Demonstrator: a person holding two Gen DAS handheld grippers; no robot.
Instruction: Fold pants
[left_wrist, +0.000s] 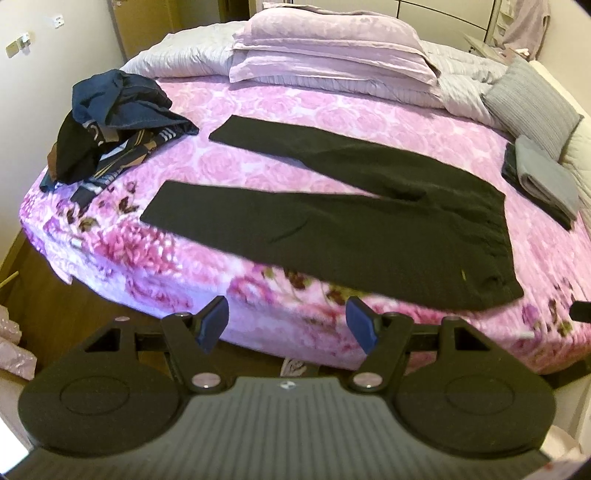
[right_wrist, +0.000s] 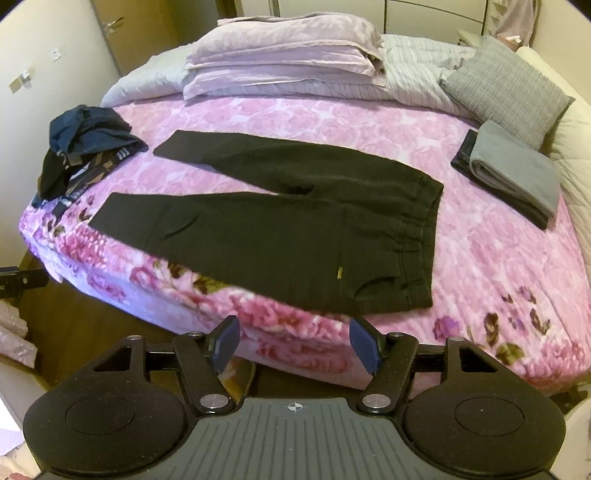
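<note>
1. The left gripper (left_wrist: 287, 325) and the right gripper (right_wrist: 294, 345) hang over the near bed edge. Both have their jaws spread wide with nothing between them, likely ready to take hold of cloth.
2. The black sweatpants (right_wrist: 295, 221) lie flat on the fuzzy pink flowered blanket (right_wrist: 480, 258), legs apart, stretchy waistband to the right, so folding is easy.
3. Past them sit a crumpled clothes heap (left_wrist: 110, 140), folded grey pants (right_wrist: 513, 173) and soft lilac pillows (left_wrist: 325, 48).
</note>
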